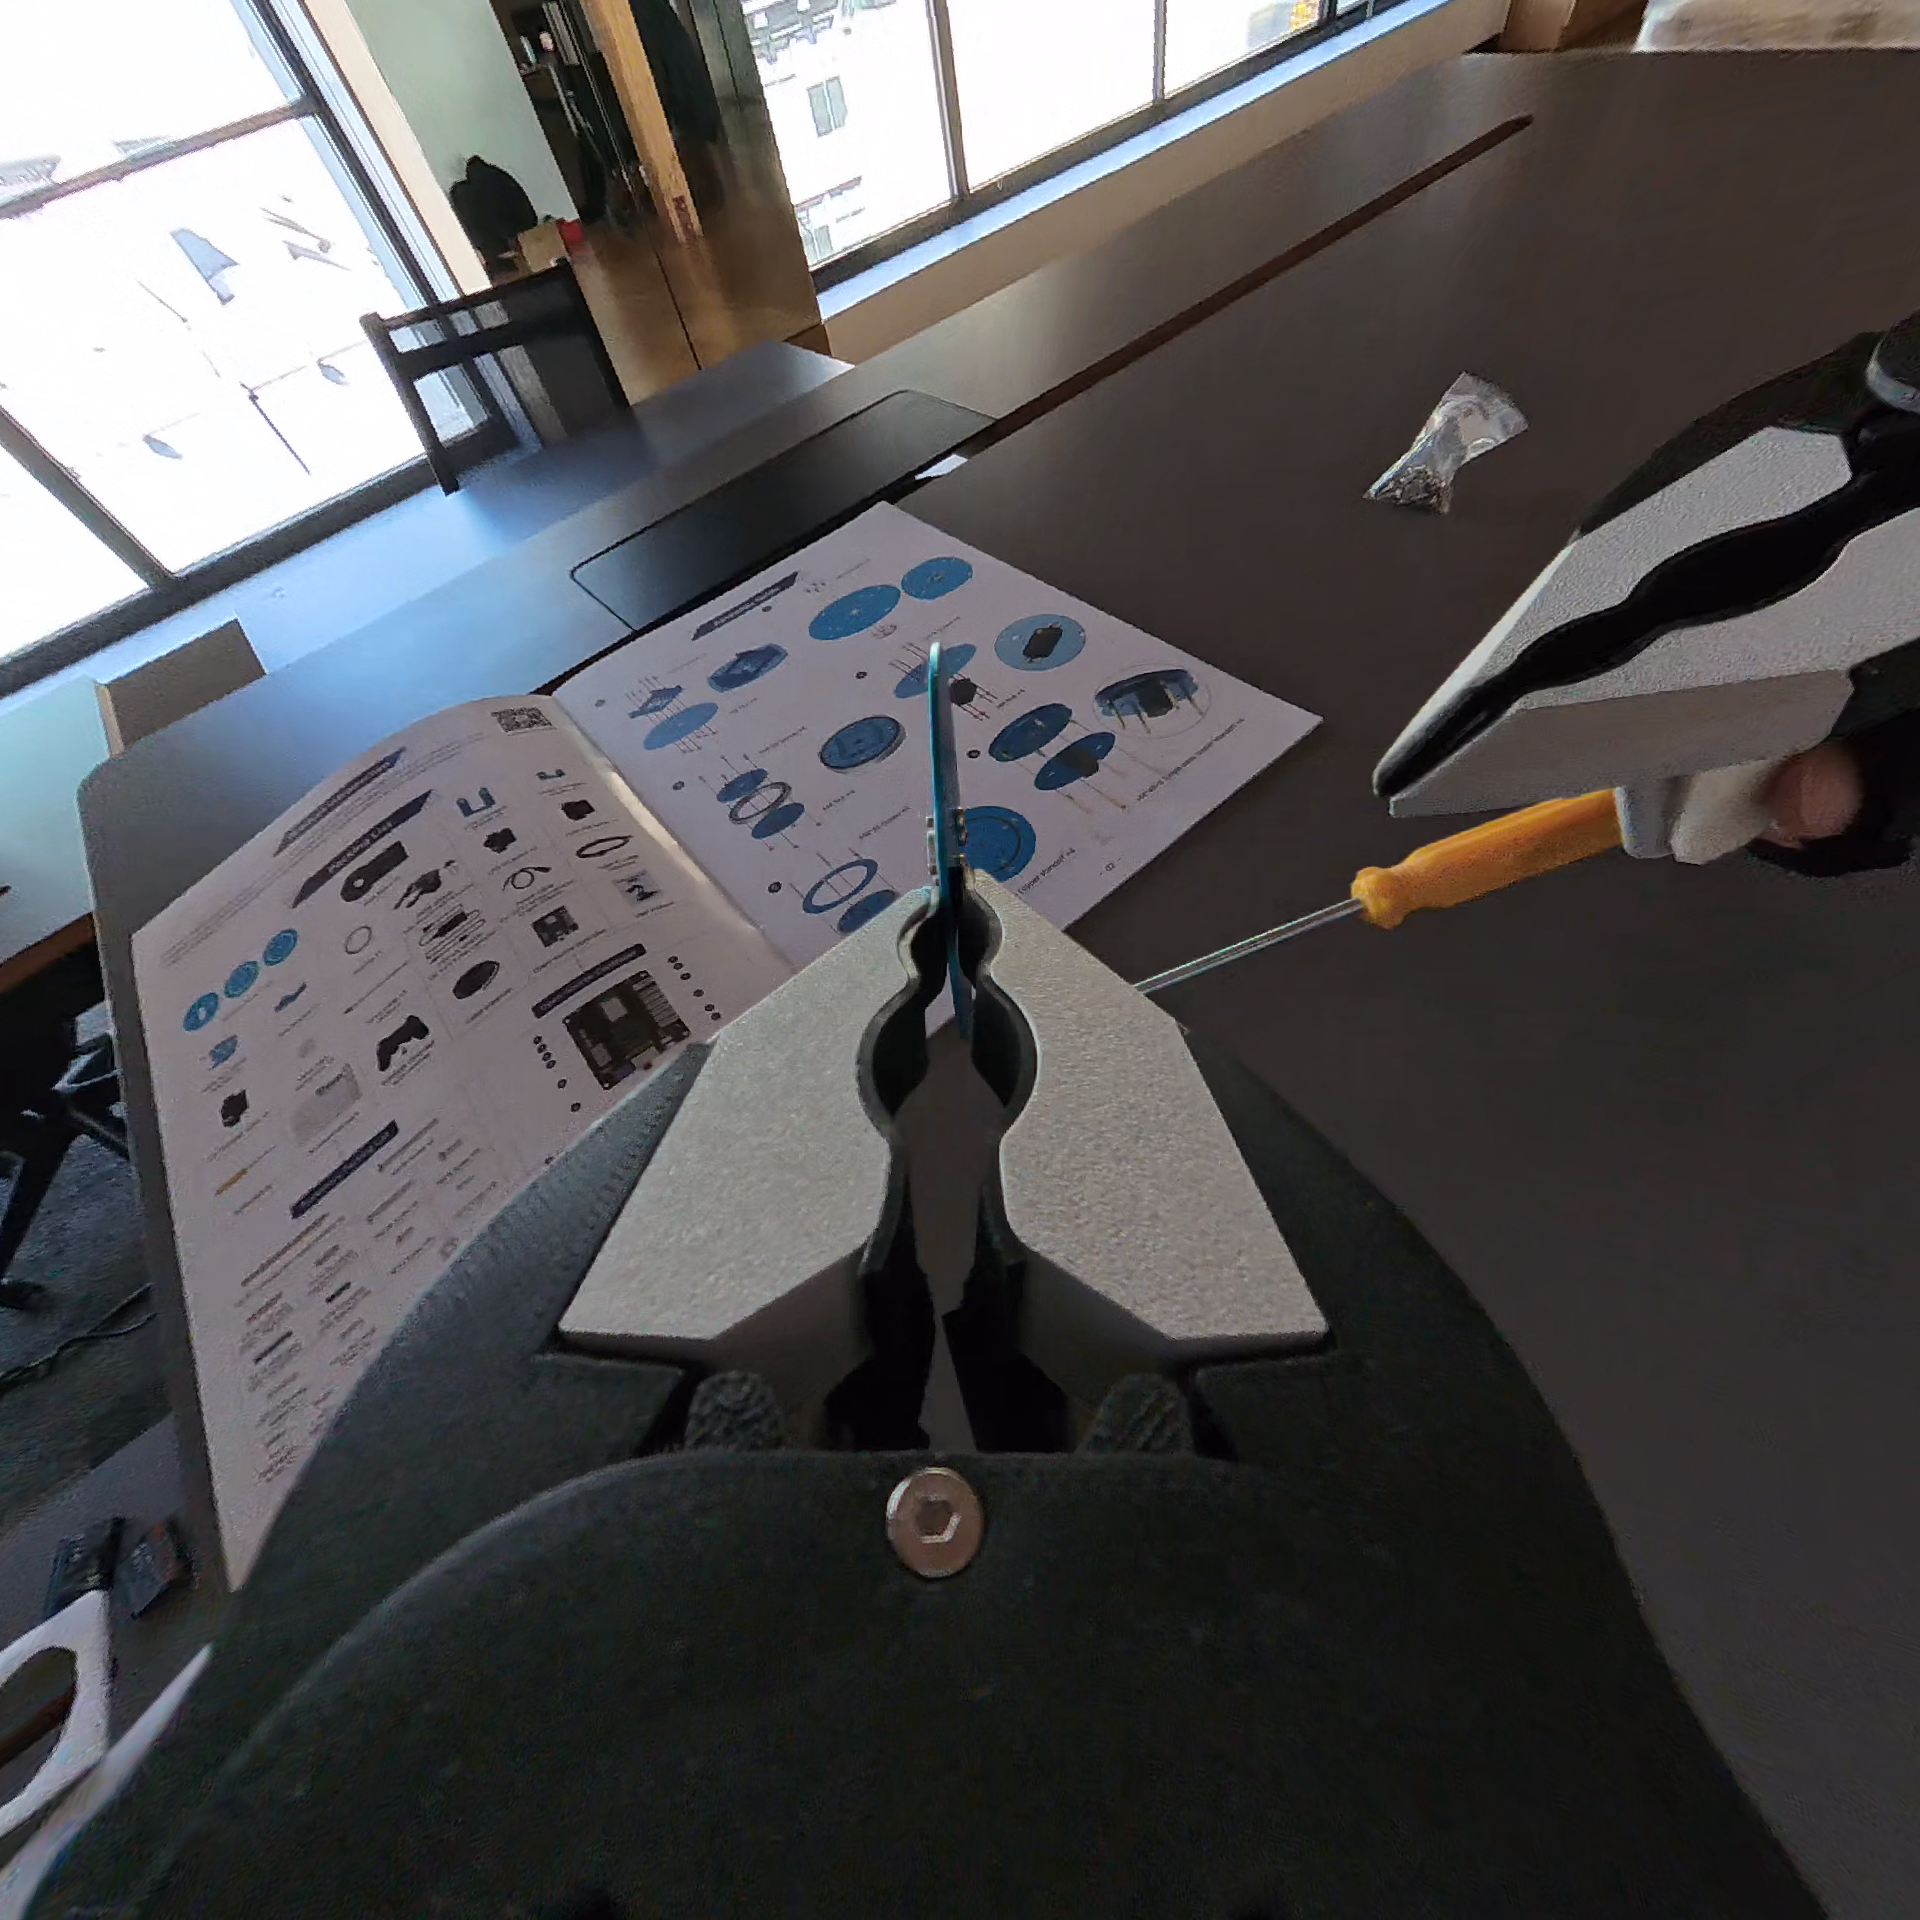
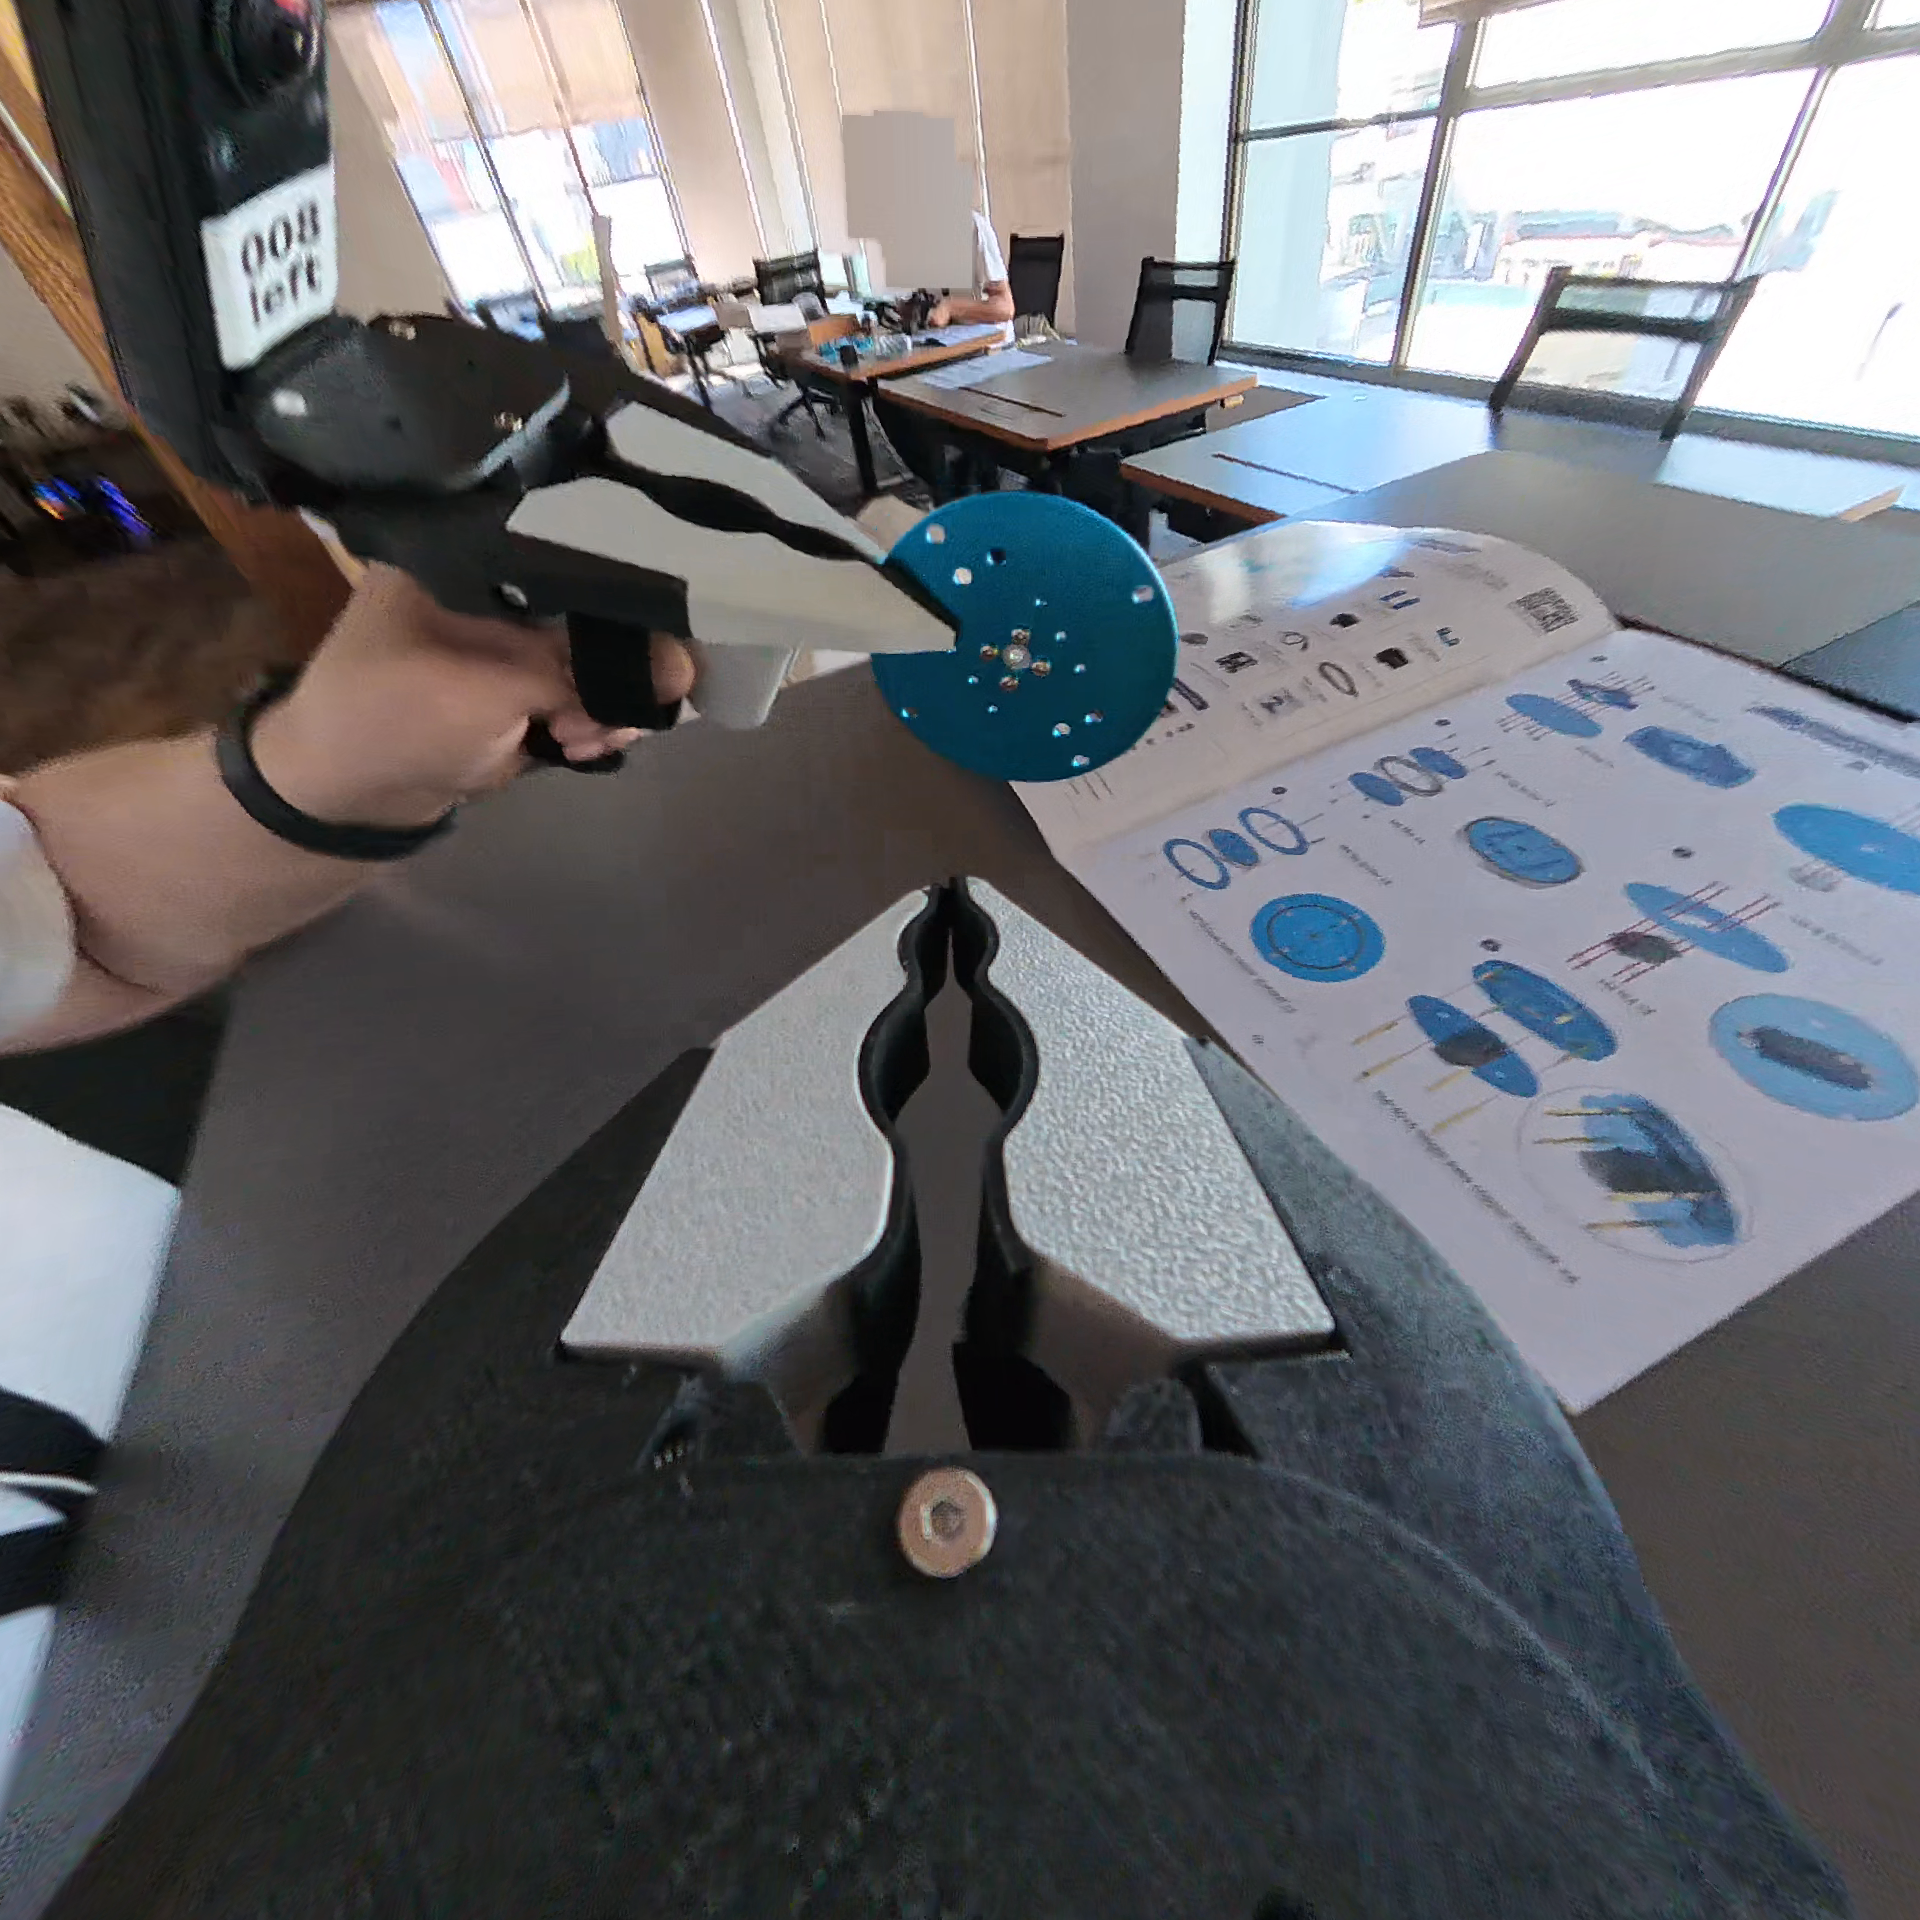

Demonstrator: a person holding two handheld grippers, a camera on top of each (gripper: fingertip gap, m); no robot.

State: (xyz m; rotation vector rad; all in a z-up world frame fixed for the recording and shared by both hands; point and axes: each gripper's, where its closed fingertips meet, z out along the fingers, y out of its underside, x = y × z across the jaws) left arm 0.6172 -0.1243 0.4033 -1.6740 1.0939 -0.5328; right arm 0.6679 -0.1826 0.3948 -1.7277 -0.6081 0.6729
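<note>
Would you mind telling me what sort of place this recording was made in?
Probably an open-plan office or workshop: rows of desks with office chairs stand beside tall windows, and an assembly manual lies open on the dark table.

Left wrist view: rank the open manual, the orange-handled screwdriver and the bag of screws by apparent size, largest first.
1. Open manual.
2. Orange-handled screwdriver.
3. Bag of screws.
The bag lies farthest from the camera, which shrinks it somewhat.
</note>
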